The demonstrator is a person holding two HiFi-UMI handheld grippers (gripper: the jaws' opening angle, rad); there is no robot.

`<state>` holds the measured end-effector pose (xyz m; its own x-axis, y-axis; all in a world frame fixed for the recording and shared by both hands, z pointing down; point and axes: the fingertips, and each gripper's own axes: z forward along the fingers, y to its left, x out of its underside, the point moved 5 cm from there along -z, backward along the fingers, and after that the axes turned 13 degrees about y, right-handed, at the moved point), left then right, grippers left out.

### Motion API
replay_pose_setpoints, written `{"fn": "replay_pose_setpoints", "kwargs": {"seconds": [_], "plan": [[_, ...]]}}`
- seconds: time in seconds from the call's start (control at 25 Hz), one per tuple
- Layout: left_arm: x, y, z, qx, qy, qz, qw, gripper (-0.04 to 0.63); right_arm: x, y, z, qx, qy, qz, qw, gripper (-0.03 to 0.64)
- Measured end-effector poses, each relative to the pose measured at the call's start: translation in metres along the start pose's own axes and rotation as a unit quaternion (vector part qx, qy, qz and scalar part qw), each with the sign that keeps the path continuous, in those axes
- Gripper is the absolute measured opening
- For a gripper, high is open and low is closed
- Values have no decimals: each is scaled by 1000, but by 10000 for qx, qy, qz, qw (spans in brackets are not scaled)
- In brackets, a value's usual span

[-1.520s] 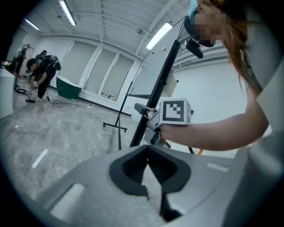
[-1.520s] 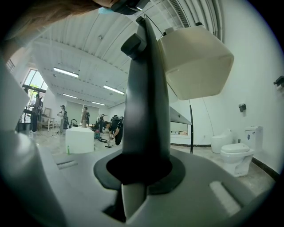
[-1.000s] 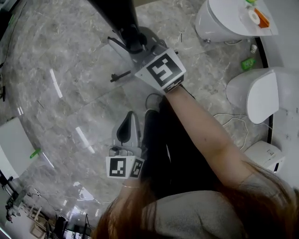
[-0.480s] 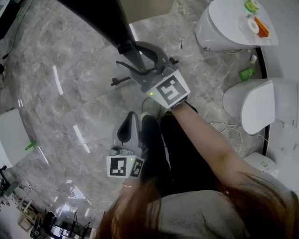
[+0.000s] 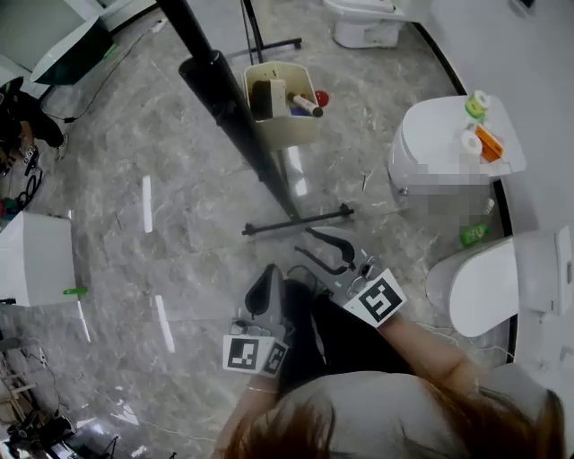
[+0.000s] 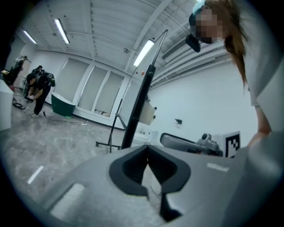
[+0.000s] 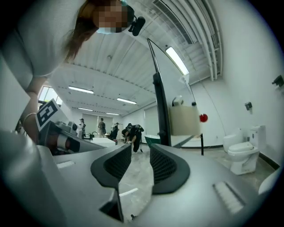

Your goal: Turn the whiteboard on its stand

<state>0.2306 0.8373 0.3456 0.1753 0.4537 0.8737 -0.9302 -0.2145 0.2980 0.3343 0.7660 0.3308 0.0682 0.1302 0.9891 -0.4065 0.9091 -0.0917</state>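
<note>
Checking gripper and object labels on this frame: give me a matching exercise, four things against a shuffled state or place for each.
Things:
1. left gripper
2. right gripper
3. beige bin
4. orange item

States or places:
A. on top of a white toilet
B. jaws apart, nothing between
C. jaws together
D. against the black stand pole

Pairs: 1-C, 2-B, 3-D, 4-A.

Note: the right gripper's jaws have just been closing, with nothing between them.

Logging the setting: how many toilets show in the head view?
3. Top toilet at the upper edge; right toilet by the curved wall; lower-right toilet just below that one. Others may lie outside the frame.
</note>
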Motion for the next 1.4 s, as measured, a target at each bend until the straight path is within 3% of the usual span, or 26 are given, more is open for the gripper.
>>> {"fn": "replay_pose_setpoints", "kwargs": {"seconds": [0.16, 0.36, 0.64, 0.92, 1.12, 1.4], "plan": [[-32, -20, -4, 144, -404, 214, 9988, 0, -45, 7, -8, -101, -179, -350, 9992, 85], [-62, -26, -10, 198, -719, 146, 9971, 0, -85, 9, -13, 41, -551, -476, 9973, 62], [-80, -47, -33, 638, -1034, 449, 9916, 0, -85, 43, -38, 312, -494, -549, 9968, 43], [-67, -55, -88, 961, -970, 709, 9881, 0, -87, 100, -59, 780, -576, -565, 9937, 35], [-42, -54, -141, 1019, -958, 821, 9868, 0, -85, 160, -69, 860, -825, -569, 9912, 37], [-12, -63, -192, 1246, -805, 963, 9842, 0, -60, 229, -88, 940, -518, -468, 9931, 37]]}}
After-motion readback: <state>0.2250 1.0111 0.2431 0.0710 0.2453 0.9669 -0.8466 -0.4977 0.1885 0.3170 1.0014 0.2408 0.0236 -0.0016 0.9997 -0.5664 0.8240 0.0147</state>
